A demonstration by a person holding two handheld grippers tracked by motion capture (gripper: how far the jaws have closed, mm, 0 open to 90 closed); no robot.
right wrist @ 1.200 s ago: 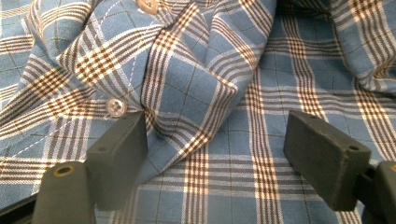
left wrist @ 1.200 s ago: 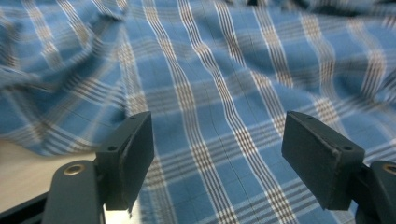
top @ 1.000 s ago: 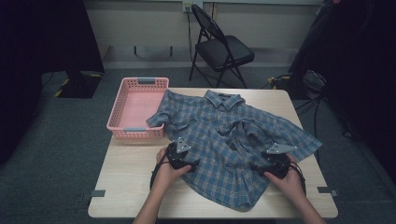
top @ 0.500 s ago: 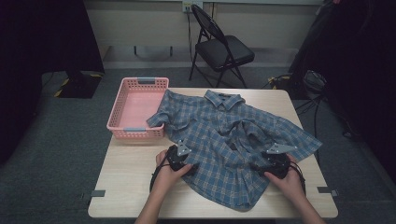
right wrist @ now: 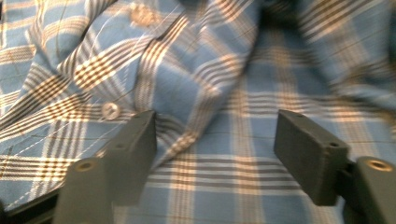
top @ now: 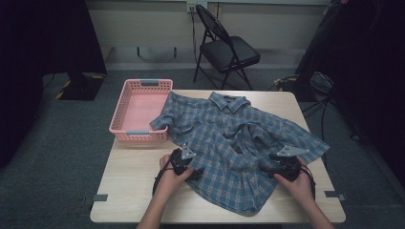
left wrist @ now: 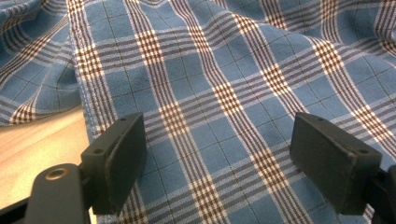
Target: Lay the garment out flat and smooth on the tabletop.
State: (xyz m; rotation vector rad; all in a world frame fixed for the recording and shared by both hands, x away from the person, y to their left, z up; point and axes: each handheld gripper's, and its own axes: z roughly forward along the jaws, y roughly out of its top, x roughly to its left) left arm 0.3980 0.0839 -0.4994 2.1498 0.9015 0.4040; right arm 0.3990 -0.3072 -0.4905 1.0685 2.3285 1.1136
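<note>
The left gripper point(left wrist: 219, 154) stands with its jaws wide over a flat stretch of the plaid shirt point(top: 239, 143), pads clear of the cloth, and they have just been opening a little further with only flat fabric lying below the gap. The right gripper point(right wrist: 215, 154) also stands open, though its jaws have just been closing in; a raised fold of the shirt near a button point(right wrist: 110, 110) sits between them, touching the left pad at most, not pinched. The likely trouble: if the right jaws shut on that loose fold they may catch two layers at once, so a pull would bunch the shirt instead of spreading it; the left jaws, flat over taut cloth, could close on nothing and slip. A one-sided pull might also drag the hem off the table's point(top: 129, 191) near edge. In the high view the shirt spreads from both grippers toward twelve o'clock, collar farthest away, its hem at six o'clock between the hands. The pink basket point(top: 119, 126) sits at about eleven o'clock from the left gripper, touched by a sleeve.
</note>
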